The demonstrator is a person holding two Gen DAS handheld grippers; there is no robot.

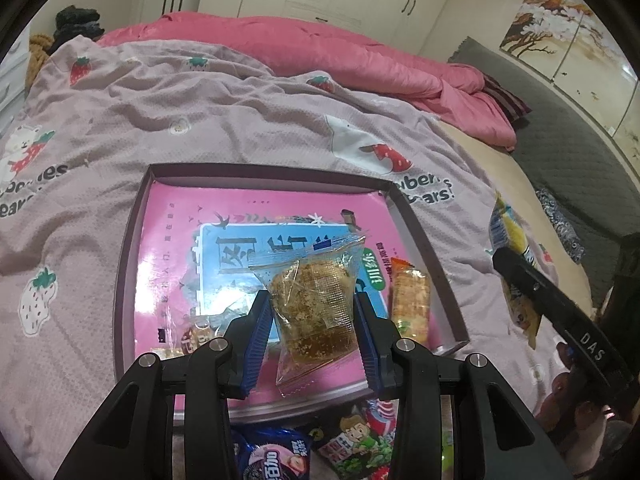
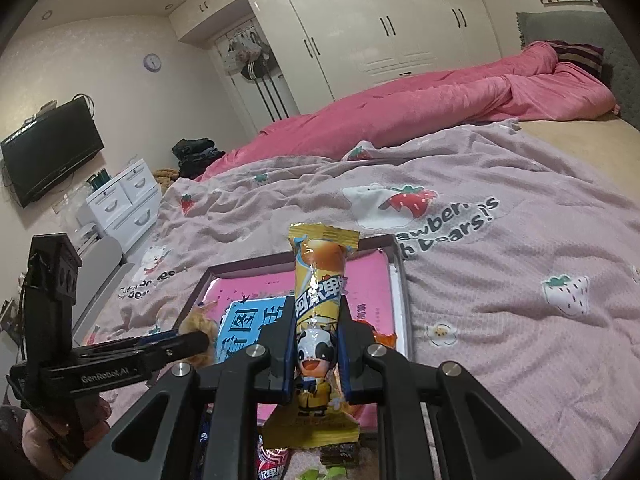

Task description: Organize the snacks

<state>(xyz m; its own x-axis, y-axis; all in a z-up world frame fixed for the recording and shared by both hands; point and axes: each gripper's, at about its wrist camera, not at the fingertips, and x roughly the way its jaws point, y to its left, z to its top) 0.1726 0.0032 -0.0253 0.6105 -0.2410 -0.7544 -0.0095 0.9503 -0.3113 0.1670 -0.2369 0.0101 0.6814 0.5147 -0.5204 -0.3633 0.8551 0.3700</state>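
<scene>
Left gripper [image 1: 314,320] was clamped on a clear brown snack packet [image 1: 316,304] above the tray [image 1: 424,248] near edge; right gripper [image 2: 316,360] pinched a yellow wafer packet [image 2: 318,300] upright at the tray's right side, both evidently carried for placing inside.

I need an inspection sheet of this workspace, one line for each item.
Surface: pink strawberry blanket over the bed.
Job's things: pink tray on the blanket, orange snack packet inside it; clear packet of brown cake; yellow cow-print snack.
Clutter: loose snack packets at the tray's near edge.
Grippers: left tongs shut on the cake packet; right tongs shut on the yellow snack.
Cables: nothing seen on the bed.
Surroundings: pink duvet, white wardrobe, wall television.
</scene>
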